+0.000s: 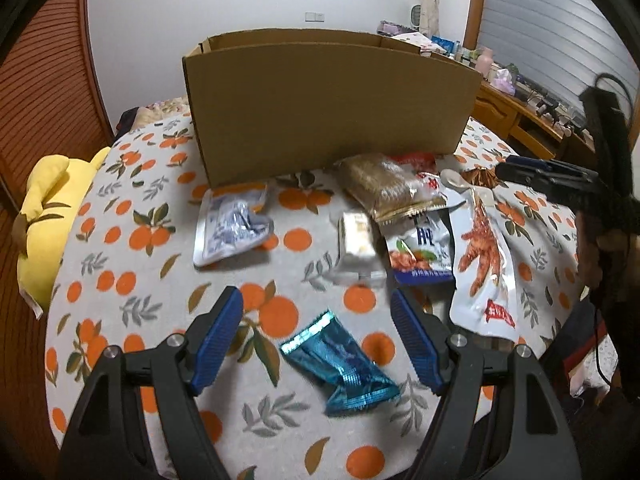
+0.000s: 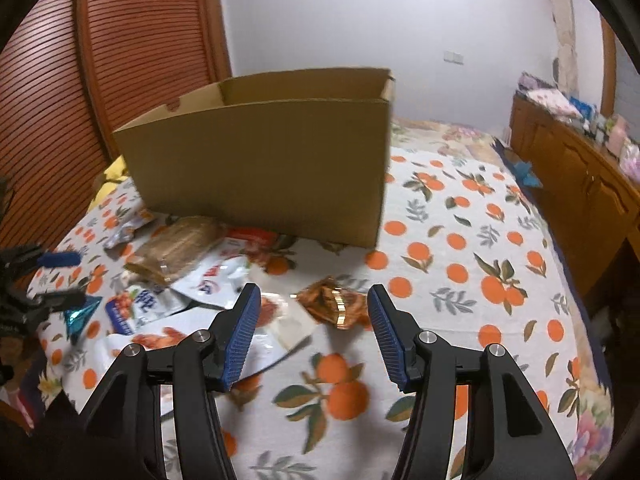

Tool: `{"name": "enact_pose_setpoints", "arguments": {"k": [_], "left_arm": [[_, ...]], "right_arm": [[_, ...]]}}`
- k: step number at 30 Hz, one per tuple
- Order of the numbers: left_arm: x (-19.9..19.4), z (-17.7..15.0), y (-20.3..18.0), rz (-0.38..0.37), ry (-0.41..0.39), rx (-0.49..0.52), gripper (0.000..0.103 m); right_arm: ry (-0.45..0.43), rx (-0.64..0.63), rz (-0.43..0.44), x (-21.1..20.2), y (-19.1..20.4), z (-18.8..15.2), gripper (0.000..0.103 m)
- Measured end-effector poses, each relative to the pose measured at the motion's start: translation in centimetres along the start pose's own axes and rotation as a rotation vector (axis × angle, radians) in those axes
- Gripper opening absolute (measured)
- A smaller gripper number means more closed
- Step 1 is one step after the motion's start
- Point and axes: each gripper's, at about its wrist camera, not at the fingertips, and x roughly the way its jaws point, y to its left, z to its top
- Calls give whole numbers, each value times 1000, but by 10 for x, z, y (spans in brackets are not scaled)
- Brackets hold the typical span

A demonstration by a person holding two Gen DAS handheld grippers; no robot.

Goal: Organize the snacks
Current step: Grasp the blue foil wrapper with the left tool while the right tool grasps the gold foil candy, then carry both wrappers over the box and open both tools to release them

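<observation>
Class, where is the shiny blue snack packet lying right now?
In the left wrist view, the shiny blue packet lies on the orange-print cloth between the open left hand-held gripper fingers, nearer than the white wrapped bar.

Matt cardboard box (image 1: 328, 108); glossy foil blue packet (image 1: 342, 364); printed cloth bedsheet (image 1: 132, 272).
</observation>
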Motion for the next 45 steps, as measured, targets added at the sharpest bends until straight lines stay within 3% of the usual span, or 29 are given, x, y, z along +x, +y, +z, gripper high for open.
{"name": "enact_pose_setpoints", "arguments": {"k": [5, 15, 17, 19, 21, 25, 31, 35, 40, 45], "left_arm": [[0, -7, -2, -7, 2, -12, 77], [-6, -17, -1, 1, -4, -34, 77], [-6, -19, -1, 1, -3, -37, 77], [-6, -20, -1, 3, -2, -47, 77], [-7, -21, 0, 0, -3, -57, 77], [-9, -25, 0, -2, -4, -70, 75], [-8, -26, -1, 11, 4, -86, 64], [-5, -28, -1, 19, 19, -95, 49], [-1, -27, -1, 30, 17, -96, 44], [0, -26, -1, 30, 16, -89, 23]], "right_arm": [[38, 25, 0, 15, -14, 5, 57], [162, -88, -13, 50, -13, 10, 52], [165, -110, -27, 49, -11, 8, 48], [163, -112, -26, 45, -11, 7, 35], [159, -118, -27, 41, -11, 4, 28], [145, -100, -30, 29, -10, -5, 24], [131, -53, -24, 21, -14, -15, 22], [115, -19, -28, 18, -18, -17, 22], [103, -31, -57, 19, -15, -17, 22], [100, -32, -63, 19, -13, -18, 22]]}}
